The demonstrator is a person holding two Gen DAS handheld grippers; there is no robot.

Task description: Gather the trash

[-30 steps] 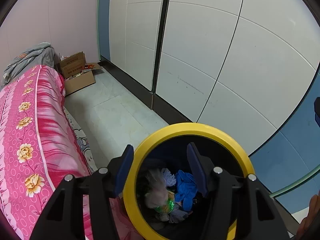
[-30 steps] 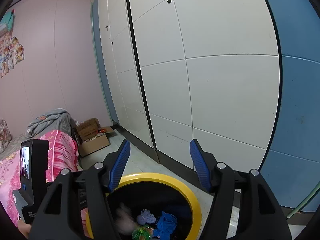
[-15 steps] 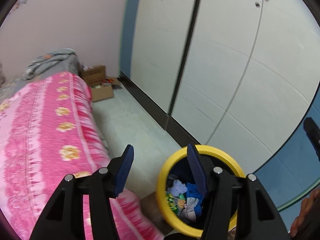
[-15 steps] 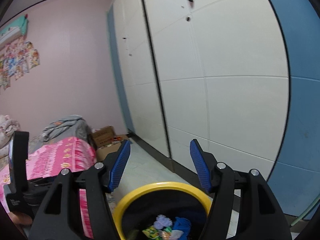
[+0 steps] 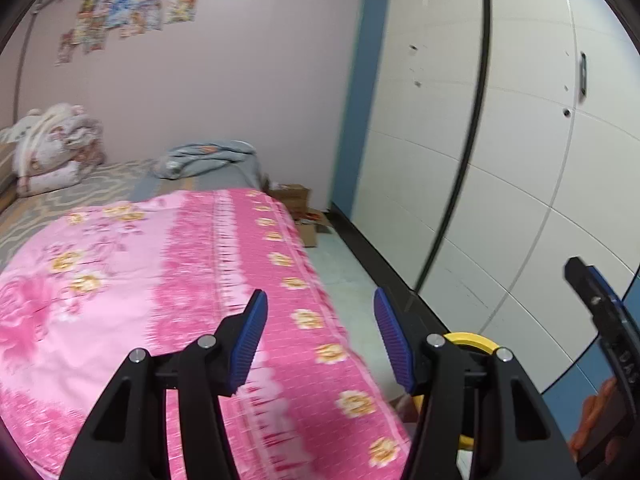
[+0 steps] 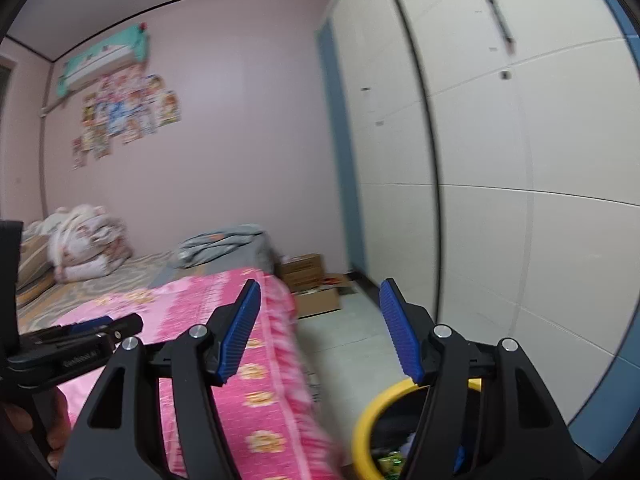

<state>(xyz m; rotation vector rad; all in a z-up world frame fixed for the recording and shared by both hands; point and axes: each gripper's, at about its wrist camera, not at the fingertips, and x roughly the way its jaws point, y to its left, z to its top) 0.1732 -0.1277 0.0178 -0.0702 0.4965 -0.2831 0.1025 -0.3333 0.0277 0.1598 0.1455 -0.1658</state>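
both grippers have risen and swung from the yellow-rimmed bin (image 6: 380, 412) toward the bed (image 5: 168, 280). the left gripper (image 5: 318, 340) and right gripper (image 6: 320, 330) hold their fingers apart, empty. the bin with trash now lies low right, beside the bed's near corner; the left gripper is nearer the bed.

Pink bedspread (image 5: 168, 280) with yellow flowers; yellow-rimmed bin (image 6: 376, 412); blue pads (image 5: 248, 336); pale pink wall (image 6: 240, 120); white wardrobe (image 6: 540, 200).
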